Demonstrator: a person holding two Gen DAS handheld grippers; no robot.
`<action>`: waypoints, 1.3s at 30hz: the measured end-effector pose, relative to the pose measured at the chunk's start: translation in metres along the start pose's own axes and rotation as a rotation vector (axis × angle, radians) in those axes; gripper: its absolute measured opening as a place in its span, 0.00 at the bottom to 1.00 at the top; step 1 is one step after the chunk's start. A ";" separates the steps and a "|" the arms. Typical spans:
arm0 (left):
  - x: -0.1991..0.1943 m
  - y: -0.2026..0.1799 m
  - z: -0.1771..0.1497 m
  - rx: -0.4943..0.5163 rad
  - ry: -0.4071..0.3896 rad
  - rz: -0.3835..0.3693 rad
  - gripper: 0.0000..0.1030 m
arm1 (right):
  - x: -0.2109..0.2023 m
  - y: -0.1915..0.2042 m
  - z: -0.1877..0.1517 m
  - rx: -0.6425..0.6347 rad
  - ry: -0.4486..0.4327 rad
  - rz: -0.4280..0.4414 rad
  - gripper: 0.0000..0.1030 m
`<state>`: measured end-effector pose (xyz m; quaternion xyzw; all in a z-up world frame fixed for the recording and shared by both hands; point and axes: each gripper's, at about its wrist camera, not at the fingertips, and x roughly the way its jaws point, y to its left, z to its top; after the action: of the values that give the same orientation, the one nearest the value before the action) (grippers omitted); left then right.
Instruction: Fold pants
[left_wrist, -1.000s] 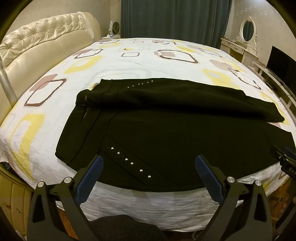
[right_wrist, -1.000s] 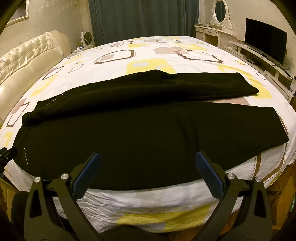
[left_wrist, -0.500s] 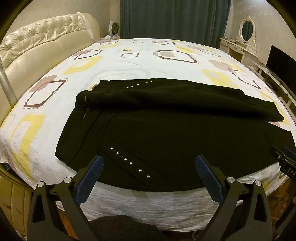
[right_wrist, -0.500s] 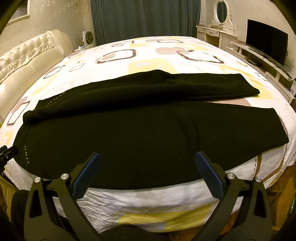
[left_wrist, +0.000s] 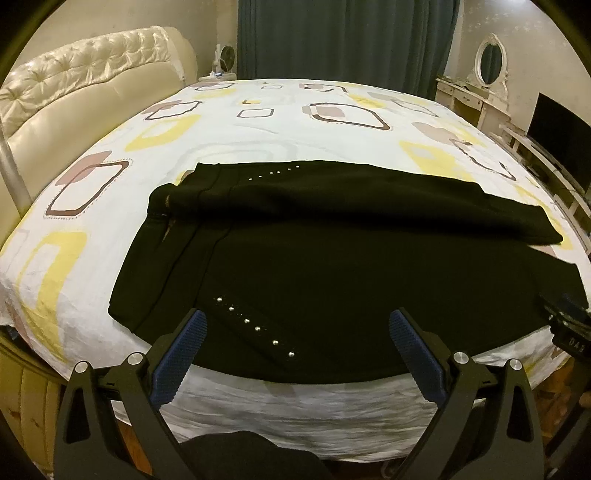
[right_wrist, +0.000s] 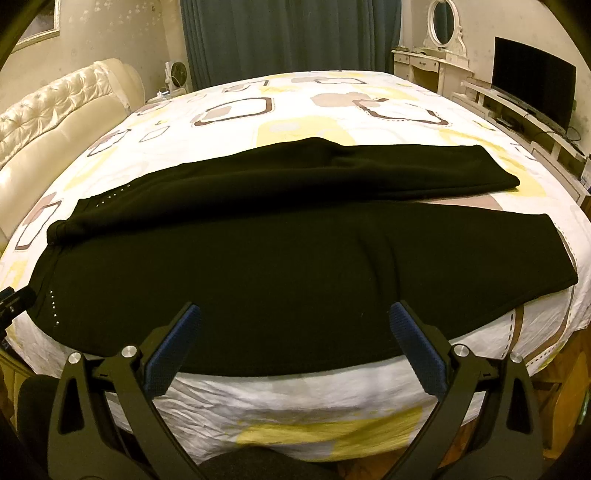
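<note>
Left wrist view is showing the black pants (left_wrist: 332, 273) lying spread across the near side of the bed (left_wrist: 280, 122), waistband end off to the left and the legs running out to the right. One leg is lying flat along the near edge, the other is sitting behind it, angled a bit so a sliver of sheet is peeking between the two cuffs on the right. A row of little silver studs (left_wrist: 255, 328) is running diagonally down the near hip, right between the fingers.

Left claw (left_wrist: 295, 350) is hanging wide open just short of the mattress edge, blue pads (left_wrist: 181, 354) gripping nothing. Over on the right wrist view, the right claw (right_wrist: 295, 347) is doing the same thing, spread wide and empty, hovering in front of the middle of the near leg of the pants (right_wrist: 295, 266). Neither one is touching the fabric.

Background stuff: a cream tufted headboard (left_wrist: 85, 77) is sitting on the left, dark teal curtains (right_wrist: 288, 33) are hanging behind the bed, and a TV (right_wrist: 532, 77) is standing at the right.
</note>
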<state>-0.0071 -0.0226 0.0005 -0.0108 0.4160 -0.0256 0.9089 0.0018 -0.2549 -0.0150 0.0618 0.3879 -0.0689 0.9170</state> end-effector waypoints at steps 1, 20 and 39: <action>-0.001 0.002 0.001 -0.011 0.003 -0.005 0.96 | 0.000 0.000 0.000 0.002 0.000 0.007 0.98; 0.065 0.143 0.109 0.105 0.108 -0.154 0.96 | 0.063 0.009 0.126 -0.166 0.117 0.480 0.98; 0.243 0.181 0.190 0.115 0.339 -0.433 0.95 | 0.257 0.114 0.218 -0.577 0.453 0.488 0.74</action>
<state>0.3022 0.1439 -0.0664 -0.0434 0.5480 -0.2443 0.7988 0.3521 -0.1994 -0.0430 -0.0936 0.5565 0.2764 0.7779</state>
